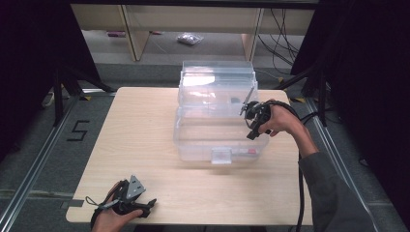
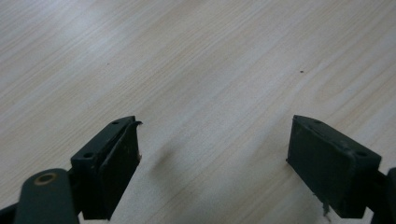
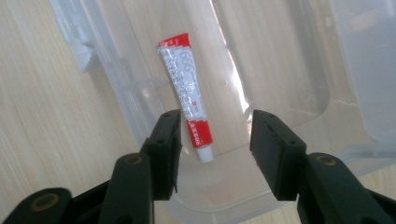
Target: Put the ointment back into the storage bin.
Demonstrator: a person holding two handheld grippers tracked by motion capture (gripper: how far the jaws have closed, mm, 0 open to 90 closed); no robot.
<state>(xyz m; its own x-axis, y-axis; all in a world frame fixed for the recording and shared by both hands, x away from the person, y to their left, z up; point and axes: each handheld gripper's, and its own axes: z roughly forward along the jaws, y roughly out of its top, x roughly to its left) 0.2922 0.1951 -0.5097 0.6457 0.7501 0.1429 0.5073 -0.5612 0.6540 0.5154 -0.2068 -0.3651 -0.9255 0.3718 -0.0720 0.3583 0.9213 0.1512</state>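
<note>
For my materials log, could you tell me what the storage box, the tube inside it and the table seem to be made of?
Storage box: clear, glossy plastic, apparently rigid; the tabletop shows through its walls and light glints off them.
Tube: probably soft plastic or laminate, white with red bands and print, crimped flat at one end.
Table: pale wood-grain surface, matte; likely laminate, though solid wood can't be excluded.

A red-and-white tube (image 3: 187, 93) lies in the clear box (image 3: 299, 60) just ahead of the right tool (image 3: 215, 140), between its jaws in the right gripper view. Along its white middle stand large digits that look like "666" or "999"; which way they read cannot be told, and the smaller print beside them is too fine. On the floor well left of the left tool (image 1: 145, 205), a dark mark (image 1: 78, 130) reads "5".
</note>
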